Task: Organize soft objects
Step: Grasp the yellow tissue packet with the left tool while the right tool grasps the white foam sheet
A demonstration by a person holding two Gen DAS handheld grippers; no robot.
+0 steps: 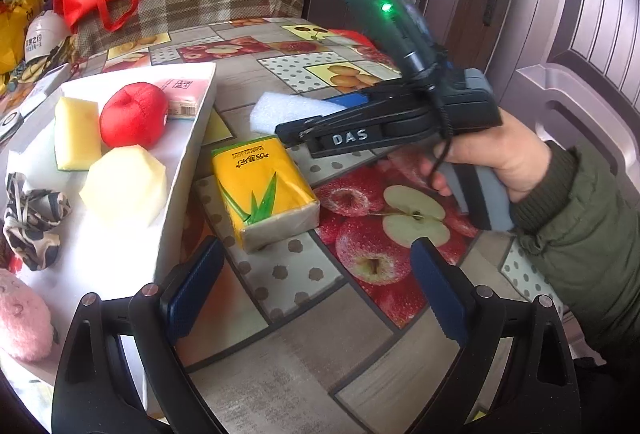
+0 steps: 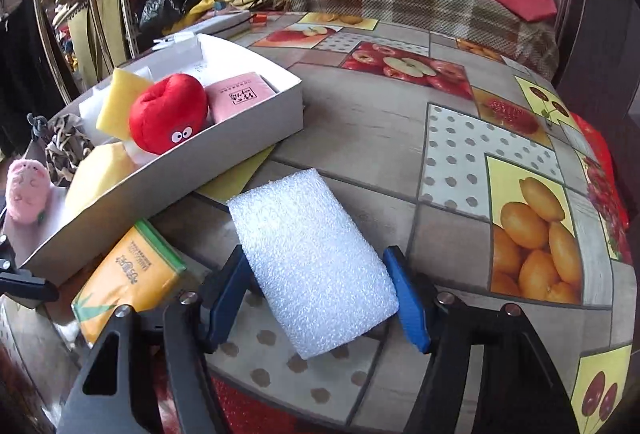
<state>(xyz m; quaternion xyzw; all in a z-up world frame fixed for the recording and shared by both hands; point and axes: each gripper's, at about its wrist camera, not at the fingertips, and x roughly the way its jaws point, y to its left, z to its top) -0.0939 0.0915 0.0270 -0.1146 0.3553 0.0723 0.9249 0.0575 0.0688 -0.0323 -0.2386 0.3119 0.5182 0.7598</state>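
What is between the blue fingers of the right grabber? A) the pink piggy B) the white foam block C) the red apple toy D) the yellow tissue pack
B: in the right wrist view the white foam block lies on the table between the blue fingers of the right gripper.

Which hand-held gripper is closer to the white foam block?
The right hand-held gripper. Its blue fingers sit on either side of the white foam block, touching it. The left hand-held gripper is open, further back over the table, behind the yellow tissue pack.
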